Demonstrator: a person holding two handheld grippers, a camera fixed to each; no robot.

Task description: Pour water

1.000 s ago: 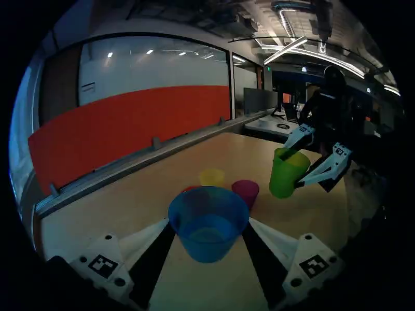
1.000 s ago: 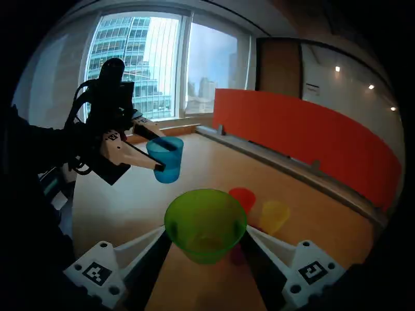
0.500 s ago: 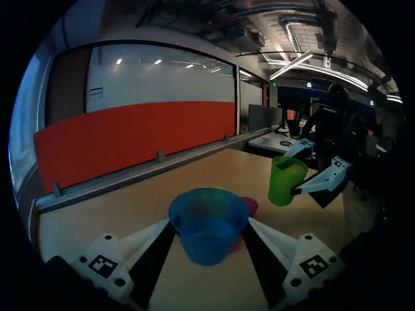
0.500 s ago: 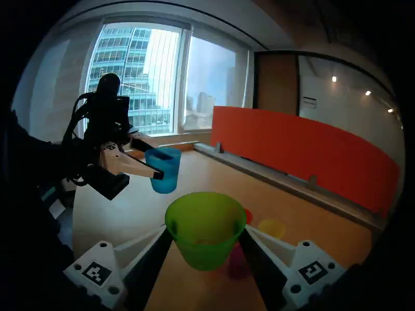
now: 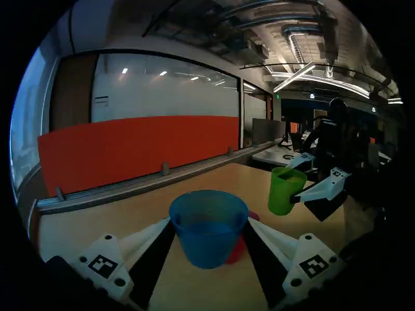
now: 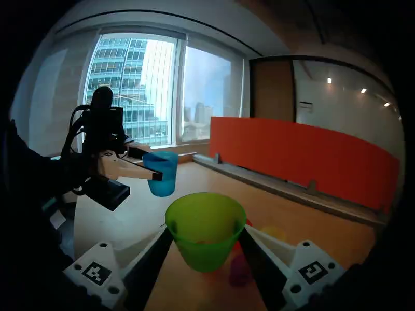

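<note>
My left gripper [image 5: 208,224] is shut on a translucent blue cup [image 5: 208,230], held upright above the wooden table [image 5: 129,217]; a water line shows faintly inside it. My right gripper [image 6: 205,228] is shut on an upright green cup [image 6: 205,233]. In the left gripper view the green cup [image 5: 283,191] hangs to the right in the right gripper [image 5: 291,179]. In the right gripper view the blue cup [image 6: 162,173] floats at the left, pinched by the left gripper [image 6: 154,165]. The two cups are level and apart.
Small cups stand on the table below: a yellow one [image 6: 272,233], a magenta one [image 6: 239,269] and a red one [image 5: 237,250], partly hidden behind the held cups. An orange partition [image 5: 140,145] runs along the table's far edge. A dark sleeve [image 6: 31,176] holds the left gripper.
Both held cups have risen above the table and stayed upright. The small cups on the table have sunk lower in both views, behind the held cups.
</note>
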